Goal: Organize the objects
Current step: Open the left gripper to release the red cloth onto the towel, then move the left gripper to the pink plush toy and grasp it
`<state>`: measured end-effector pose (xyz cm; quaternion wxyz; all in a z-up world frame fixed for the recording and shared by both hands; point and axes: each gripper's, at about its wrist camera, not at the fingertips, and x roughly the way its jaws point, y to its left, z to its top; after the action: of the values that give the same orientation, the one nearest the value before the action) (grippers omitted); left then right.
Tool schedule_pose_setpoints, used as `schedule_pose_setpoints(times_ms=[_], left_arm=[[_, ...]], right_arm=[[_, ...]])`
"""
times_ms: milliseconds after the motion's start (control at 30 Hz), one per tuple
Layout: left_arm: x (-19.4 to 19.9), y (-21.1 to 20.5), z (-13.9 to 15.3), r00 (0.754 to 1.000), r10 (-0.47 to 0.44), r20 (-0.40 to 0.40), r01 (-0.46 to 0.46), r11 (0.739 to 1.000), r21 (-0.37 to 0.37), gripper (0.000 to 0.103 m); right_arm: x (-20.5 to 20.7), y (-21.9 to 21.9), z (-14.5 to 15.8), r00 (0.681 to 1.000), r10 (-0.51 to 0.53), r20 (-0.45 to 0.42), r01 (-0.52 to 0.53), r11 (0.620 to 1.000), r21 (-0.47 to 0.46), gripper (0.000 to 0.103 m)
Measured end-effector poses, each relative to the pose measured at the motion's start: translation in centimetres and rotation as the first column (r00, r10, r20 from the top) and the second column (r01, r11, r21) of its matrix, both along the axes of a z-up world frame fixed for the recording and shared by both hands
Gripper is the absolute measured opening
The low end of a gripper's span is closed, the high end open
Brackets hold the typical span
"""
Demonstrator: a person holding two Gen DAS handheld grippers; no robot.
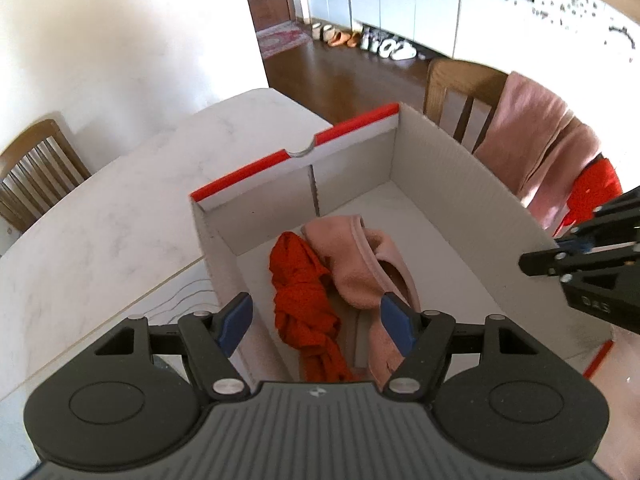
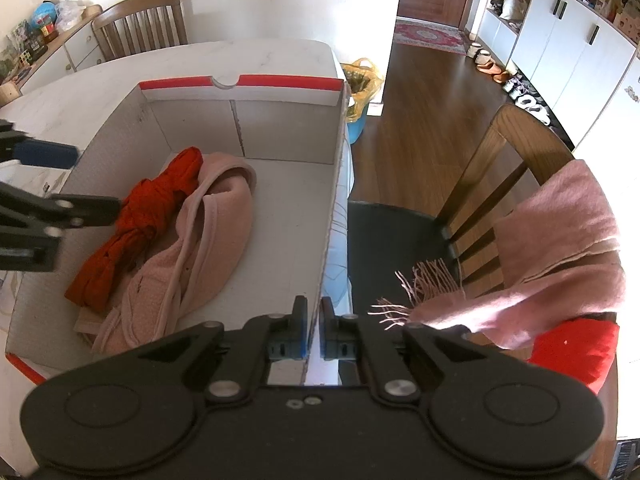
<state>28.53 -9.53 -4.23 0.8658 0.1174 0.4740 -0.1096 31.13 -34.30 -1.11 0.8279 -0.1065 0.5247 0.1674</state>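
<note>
A white cardboard box (image 1: 440,168) with a red rim stands on the marble table; it also shows in the right wrist view (image 2: 288,136). Inside lie an orange-red knotted cloth (image 1: 304,304) (image 2: 140,216) and a pink fleece garment (image 1: 360,264) (image 2: 208,240). My left gripper (image 1: 316,320) is open and empty, above the box's near end over the cloths. My right gripper (image 2: 314,320) is shut with nothing between its pads, over the box's right wall. It shows at the right edge of the left wrist view (image 1: 536,262).
A wooden chair (image 2: 516,148) to the right of the table carries a pink fringed scarf (image 2: 560,248) and a red item (image 2: 572,348). Another chair (image 2: 140,20) stands at the far side. The marble table (image 1: 100,216) extends left. A bin (image 2: 360,92) stands on the wooden floor.
</note>
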Motion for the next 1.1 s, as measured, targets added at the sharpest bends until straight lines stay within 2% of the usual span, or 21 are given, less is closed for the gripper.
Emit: schedule_pose_setpoints(times_ms=[333, 567, 833, 1000, 1100], left_arm=[[-4.0, 5.7, 2.0, 0.996, 0.083, 0.027, -0.080, 0.993, -0.092, 0.070], [-6.9, 10.5, 1.7, 0.985, 0.171, 0.013, -0.168, 0.978, -0.119, 0.070], [-11.1, 16.1, 1.2, 0.951, 0.309, 0.011, -0.304, 0.941, -0.146, 0.080], [-13.9, 19.0, 0.8, 0.925, 0.381, 0.004, -0.376, 0.916, -0.141, 0.080], [-15.6, 20.7, 0.3, 0.900, 0.436, -0.004, -0.432, 0.888, -0.158, 0.080]], right_arm=[[0.4, 0.0, -0.1, 1.000, 0.013, 0.003, -0.013, 1.000, -0.006, 0.004], [0.5, 0.0, -0.2, 1.000, 0.006, 0.005, -0.006, 1.000, -0.002, 0.004], [0.8, 0.1, -0.4, 1.000, 0.001, -0.001, -0.001, 1.000, -0.005, 0.003], [0.7, 0.2, -0.4, 1.000, 0.000, -0.002, 0.000, 1.000, -0.013, 0.003], [0.7, 0.3, -0.4, 1.000, -0.002, -0.003, 0.002, 1.000, -0.017, 0.003]])
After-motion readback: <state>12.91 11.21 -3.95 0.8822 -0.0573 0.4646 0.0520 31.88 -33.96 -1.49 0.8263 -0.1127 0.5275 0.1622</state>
